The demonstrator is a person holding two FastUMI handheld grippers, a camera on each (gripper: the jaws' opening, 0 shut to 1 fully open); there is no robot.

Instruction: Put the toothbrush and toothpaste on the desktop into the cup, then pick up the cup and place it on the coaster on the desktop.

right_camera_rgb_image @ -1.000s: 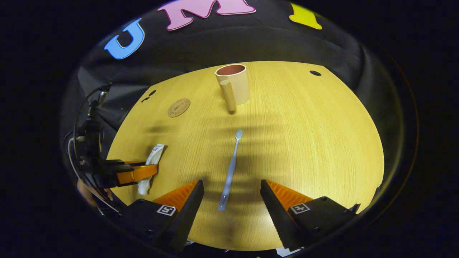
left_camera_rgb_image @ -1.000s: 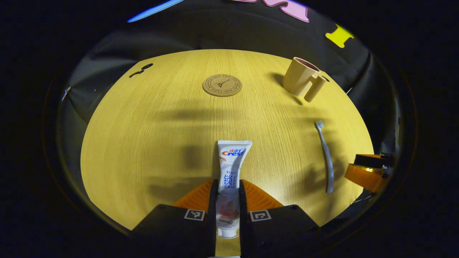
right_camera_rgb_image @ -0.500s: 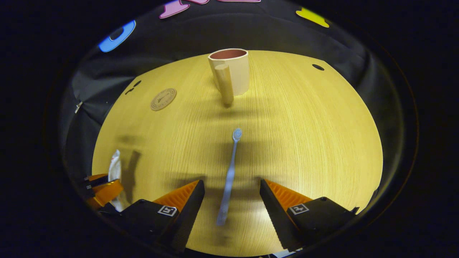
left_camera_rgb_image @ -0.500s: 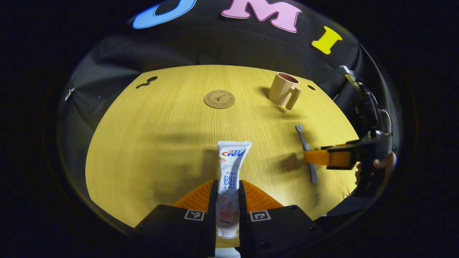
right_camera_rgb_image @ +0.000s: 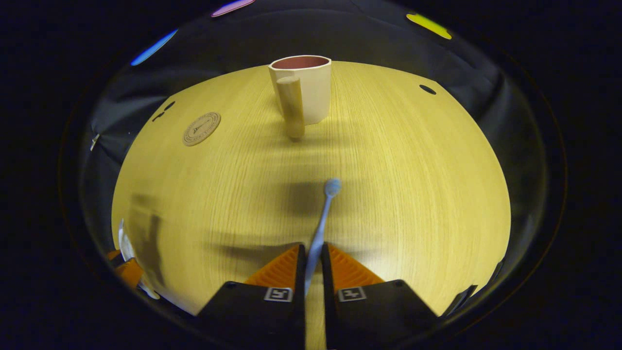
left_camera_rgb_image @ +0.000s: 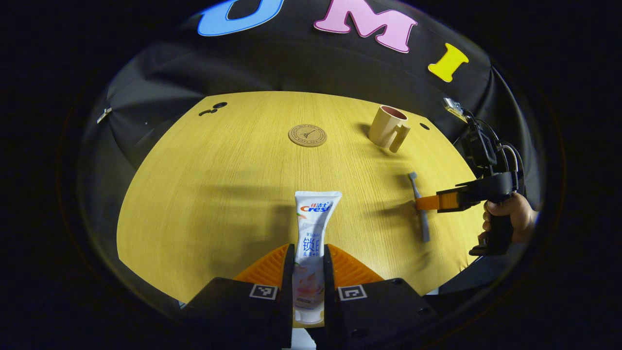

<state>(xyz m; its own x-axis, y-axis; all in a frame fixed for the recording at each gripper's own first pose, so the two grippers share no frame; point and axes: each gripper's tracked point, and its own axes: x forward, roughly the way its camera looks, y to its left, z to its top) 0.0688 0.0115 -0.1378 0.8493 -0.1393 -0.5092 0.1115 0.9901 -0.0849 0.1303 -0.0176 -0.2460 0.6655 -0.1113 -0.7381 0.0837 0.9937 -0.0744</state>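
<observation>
We see a yellow wooden table with black cloth behind it. Our left gripper squeezes the toothpaste with both fingers. The tube points straight ahead, its flat end away from us. Our right gripper pinches the toothbrush handle between both fingers, and the brush head points ahead toward the cup. The cup stands upright near the far edge, its handle turned toward the right gripper. The round coaster lies flat to the left of the cup, well apart. Nothing stands between brush and cup. A hand holds the right gripper.
</observation>
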